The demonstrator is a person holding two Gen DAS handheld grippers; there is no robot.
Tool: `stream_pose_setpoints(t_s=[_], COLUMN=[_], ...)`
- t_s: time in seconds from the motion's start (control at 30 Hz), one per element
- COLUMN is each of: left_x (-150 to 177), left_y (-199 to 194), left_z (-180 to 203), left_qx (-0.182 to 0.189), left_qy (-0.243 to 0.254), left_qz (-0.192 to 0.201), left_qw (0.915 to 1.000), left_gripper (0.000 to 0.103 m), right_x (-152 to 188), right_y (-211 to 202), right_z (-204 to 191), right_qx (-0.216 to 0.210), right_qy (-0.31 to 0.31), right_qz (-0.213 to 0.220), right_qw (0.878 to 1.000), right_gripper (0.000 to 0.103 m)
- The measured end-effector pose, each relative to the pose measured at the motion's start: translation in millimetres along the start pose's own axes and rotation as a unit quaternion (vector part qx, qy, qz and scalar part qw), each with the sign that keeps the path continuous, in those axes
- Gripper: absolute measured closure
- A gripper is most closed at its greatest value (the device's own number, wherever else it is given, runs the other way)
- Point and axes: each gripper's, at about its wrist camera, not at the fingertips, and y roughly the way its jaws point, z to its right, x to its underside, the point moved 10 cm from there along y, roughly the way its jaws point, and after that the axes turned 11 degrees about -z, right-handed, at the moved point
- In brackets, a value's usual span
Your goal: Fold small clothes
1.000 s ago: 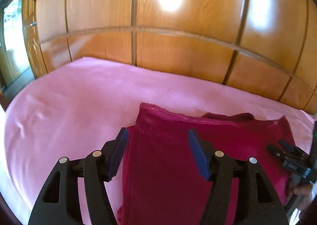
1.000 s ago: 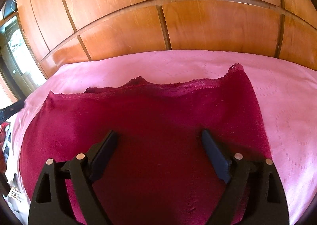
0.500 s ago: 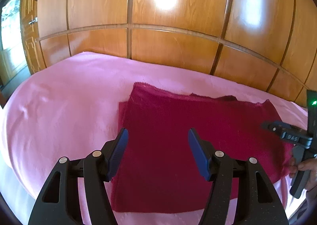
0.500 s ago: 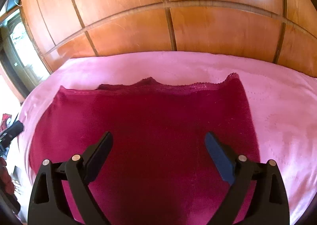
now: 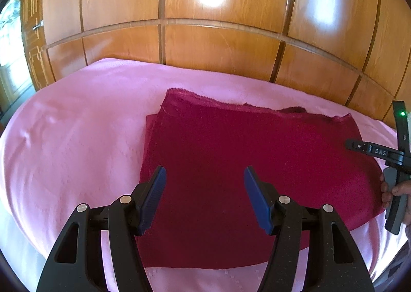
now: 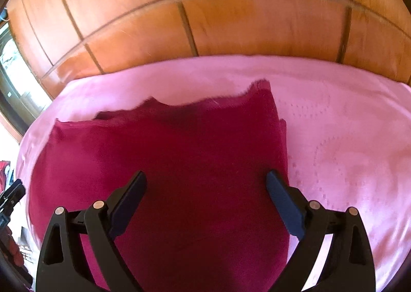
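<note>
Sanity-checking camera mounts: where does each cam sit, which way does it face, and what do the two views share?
Left wrist: on the left gripper, angled down over the dark red garment; own open fingers show, plus the other gripper and hand at right.
Right wrist: on the right gripper, angled down, blurred; own open fingers show.
Shared: garment, pink bedspread, wooden panelling.

Folded cloth [image 5: 231, 158] flat on bed sheet [image 5: 77, 138], wooden panelling [image 5: 205, 48] behind
</note>
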Motion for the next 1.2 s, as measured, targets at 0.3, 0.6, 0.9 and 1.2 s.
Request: stream_pose_setpoints(t_s=[0.3, 0.6, 0.9, 1.2], left_x=[-1.4, -19.6, -7.9, -11.1], left_y=[6.2, 14.4, 65.3, 23.9], left_z=[-11.5, -78.4, -96.3, -91.2], left_qx=[-0.015, -0.021, -0.054, -0.041], left_qy=[-0.017, -0.108, -0.116, -0.129], left_qz=[-0.004, -0.013, -0.076, -0.028], left_qw=[0.9997, 0.9939, 0.9889, 0.9904], left_gripper=[0.041, 0.043, 0.044, 0.044], right_x=[-5.5, -22.1, -11.5, 19.1], right_y=[0.9, -42.2, -0.8, -30.0], right_z=[3.4, 22.3, 64.5, 58.7], right_qx=[-0.003, 0.027, 0.084, -0.028], right_qy=[0.012, 0.057, 0.105, 0.104], right_qz=[0.004, 0.069, 0.001, 0.000], right_qw=[1.000, 0.996, 0.991, 0.994], right_gripper=[0.008, 0.021, 0.050, 0.026])
